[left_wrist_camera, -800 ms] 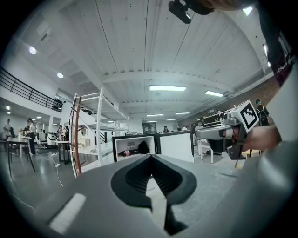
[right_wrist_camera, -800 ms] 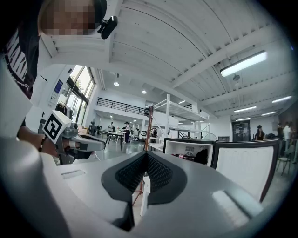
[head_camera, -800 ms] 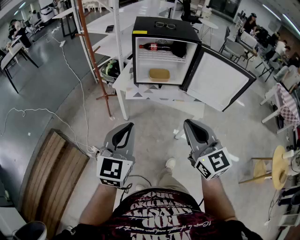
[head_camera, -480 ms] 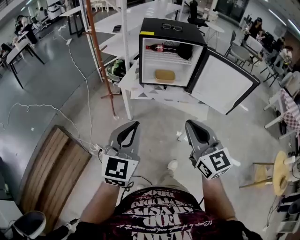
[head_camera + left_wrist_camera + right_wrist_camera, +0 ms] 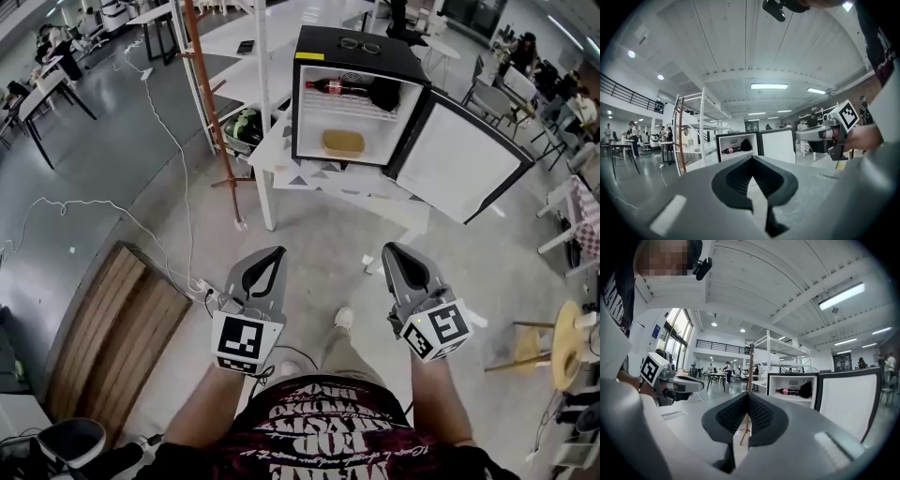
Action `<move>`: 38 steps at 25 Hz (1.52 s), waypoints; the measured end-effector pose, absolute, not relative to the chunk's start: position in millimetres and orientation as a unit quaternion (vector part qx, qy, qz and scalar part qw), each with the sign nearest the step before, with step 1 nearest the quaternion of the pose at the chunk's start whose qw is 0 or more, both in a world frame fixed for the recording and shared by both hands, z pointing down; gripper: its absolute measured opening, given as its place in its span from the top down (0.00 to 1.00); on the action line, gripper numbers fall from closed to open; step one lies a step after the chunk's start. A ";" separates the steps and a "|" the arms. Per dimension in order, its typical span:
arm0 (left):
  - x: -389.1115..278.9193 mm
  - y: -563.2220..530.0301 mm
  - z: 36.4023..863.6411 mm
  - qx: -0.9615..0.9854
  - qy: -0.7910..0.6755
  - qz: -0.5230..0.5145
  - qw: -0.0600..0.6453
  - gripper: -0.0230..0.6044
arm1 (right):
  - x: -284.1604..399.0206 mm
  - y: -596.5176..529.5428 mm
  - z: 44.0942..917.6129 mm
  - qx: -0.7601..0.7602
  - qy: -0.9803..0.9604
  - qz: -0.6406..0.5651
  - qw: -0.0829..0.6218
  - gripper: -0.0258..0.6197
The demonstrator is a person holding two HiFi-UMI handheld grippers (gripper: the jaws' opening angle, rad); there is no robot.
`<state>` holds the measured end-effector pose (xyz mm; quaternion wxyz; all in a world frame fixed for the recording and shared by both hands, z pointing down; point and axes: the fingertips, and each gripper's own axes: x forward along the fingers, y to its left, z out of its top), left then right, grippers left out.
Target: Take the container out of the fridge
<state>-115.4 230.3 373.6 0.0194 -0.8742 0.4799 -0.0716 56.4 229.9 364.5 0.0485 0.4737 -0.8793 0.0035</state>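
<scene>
Approach step, by my read: both tools are well short of the fridge (image 5: 352, 58) and nothing is reached yet. The left gripper (image 5: 277, 251) has its fingers (image 5: 693, 197) pressed together with nothing between them. The right gripper (image 5: 393, 247) is the same, pressed together and empty. Both are held about level, side by side, aimed at the open fridge.

Doing it well:
- Close in until the lower compartment sits right ahead of the fingertips.
- Spread one gripper's fingers before going in, not once inside.
- Enter low, under the wire shelf (image 5: 342, 106) carrying the cola bottle (image 5: 330, 87), so the fingers don't knock it.
- The door (image 5: 466, 161) swings out ahead and to the right of the right fingers, so keep the path inside its edge.
- Pinch the container (image 5: 343, 142) at its near rim or across its short sides, then draw it straight back, kept level.
- The fridge stands on a white desk (image 5: 272, 161), so pushing hard could shift it.

The container is far ahead of both sets of fingers, roughly on the line between them. It sits centred on the floor of the lower compartment, below the bottle shelf. It looks tan-yellow, low and rounded-rectangular. Whether it has a lid is too small to tell. Neither gripper view shows it, because the gripper bodies cover that compartment. Probably light rigid plastic, an easy pinch.
</scene>
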 end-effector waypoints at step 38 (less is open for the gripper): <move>-48.9 36.4 392.0 -0.864 0.493 -0.101 -0.011 0.96 | 121.0 46.5 391.6 0.447 -0.891 0.070 0.041 0.92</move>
